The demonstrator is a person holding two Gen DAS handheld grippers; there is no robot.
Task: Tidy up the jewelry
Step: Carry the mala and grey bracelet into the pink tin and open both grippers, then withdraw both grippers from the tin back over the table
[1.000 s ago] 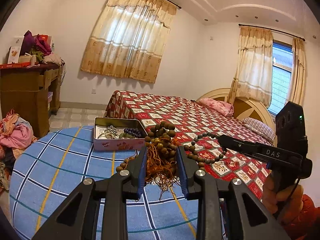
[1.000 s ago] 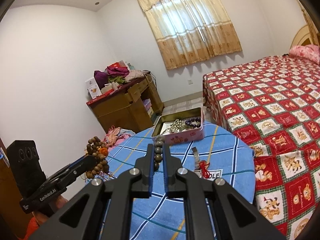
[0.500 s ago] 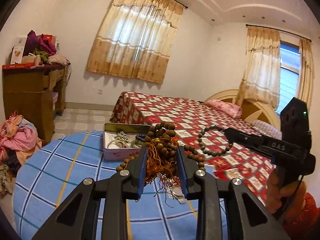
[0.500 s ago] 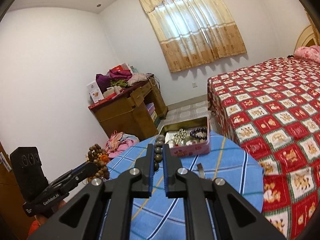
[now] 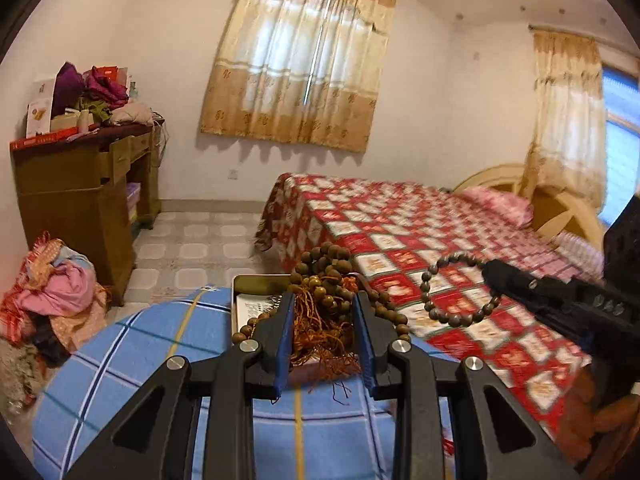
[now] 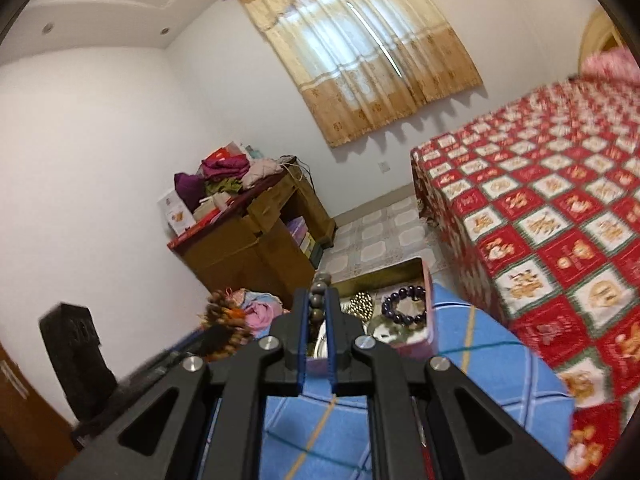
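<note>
A tasselled mala (image 5: 325,280) is clamped by the left gripper (image 5: 325,320); a bracelet (image 6: 318,300) is pinched by the right gripper (image 6: 318,312). At 12 o'clock waits the tin (image 6: 424,280). Tassels could be snagged, or beads dropped short.

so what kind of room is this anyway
Most likely a home bedroom: a bed under a red patterned quilt, curtained windows, and a wooden desk piled with clothes. The jewelry tin sits on a small table with a blue checked cloth.

Right gripper (image 6: 319,300): clamped on grey bead bracelet (image 6: 318,298) | tin (image 6: 416,268): open, purple bracelet (image 6: 404,306) inside | table (image 6: 500,380): blue check cloth
</note>
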